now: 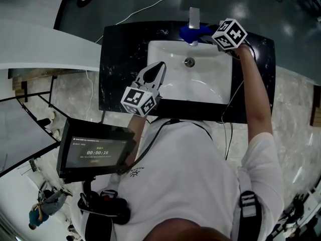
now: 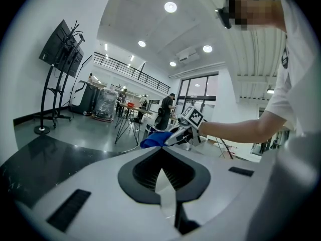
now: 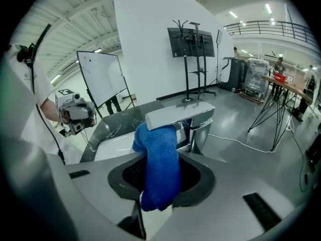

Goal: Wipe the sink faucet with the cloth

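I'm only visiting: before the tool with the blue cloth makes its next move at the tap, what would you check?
1. Blue terry cloth gripped by the right tool: ok, jaws closed on it.
2. Cloth reaching the flat chrome faucet: ok, its top end meets the spout's underside.
3. Left tool out of the way: ok, shut and empty, over the left rim of the white sink basin.
4. Water off: ok, no stream visible.
5. Which faucet parts are already wiped: cannot tell.
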`<move>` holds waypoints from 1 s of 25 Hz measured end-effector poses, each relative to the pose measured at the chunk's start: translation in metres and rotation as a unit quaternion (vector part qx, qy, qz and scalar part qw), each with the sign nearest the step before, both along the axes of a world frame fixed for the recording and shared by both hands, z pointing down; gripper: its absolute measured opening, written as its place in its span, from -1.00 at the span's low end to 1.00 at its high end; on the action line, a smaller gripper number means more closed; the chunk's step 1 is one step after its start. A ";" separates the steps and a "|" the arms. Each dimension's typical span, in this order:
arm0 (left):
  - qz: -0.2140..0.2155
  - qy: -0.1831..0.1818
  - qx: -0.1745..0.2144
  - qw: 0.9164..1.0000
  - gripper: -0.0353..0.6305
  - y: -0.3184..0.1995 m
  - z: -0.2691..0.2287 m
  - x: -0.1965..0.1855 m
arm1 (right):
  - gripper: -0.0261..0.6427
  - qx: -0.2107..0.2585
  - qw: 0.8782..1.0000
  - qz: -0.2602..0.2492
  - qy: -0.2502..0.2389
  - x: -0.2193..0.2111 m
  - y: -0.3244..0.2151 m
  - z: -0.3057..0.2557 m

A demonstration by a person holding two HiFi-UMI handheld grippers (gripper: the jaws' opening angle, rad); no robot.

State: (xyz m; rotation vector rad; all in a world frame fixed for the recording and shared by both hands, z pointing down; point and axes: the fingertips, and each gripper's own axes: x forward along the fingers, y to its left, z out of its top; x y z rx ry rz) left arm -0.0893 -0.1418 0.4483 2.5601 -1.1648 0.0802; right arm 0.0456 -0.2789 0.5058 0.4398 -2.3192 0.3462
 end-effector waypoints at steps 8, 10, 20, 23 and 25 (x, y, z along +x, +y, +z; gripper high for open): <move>-0.005 -0.003 -0.001 1.000 -0.89 0.000 0.002 -0.005 | -0.60 0.025 0.996 0.083 -0.038 0.015 -0.029 0.000; -0.004 -0.003 -0.001 1.000 -0.89 0.000 0.002 -0.005 | -0.60 0.031 0.993 0.103 -0.040 0.024 -0.030 0.003; 0.001 -0.002 0.002 1.000 -0.89 -0.001 0.000 -0.002 | -0.60 0.058 0.992 0.086 -0.070 0.065 0.013 -0.018; 0.001 -0.001 0.002 1.000 -0.89 -0.001 0.001 -0.003 | -0.60 0.047 0.993 0.028 -0.100 0.050 0.048 -0.031; 0.004 -0.002 0.003 1.000 -0.89 -0.001 0.001 -0.002 | -0.60 0.031 0.994 -0.007 -0.103 0.037 0.067 -0.033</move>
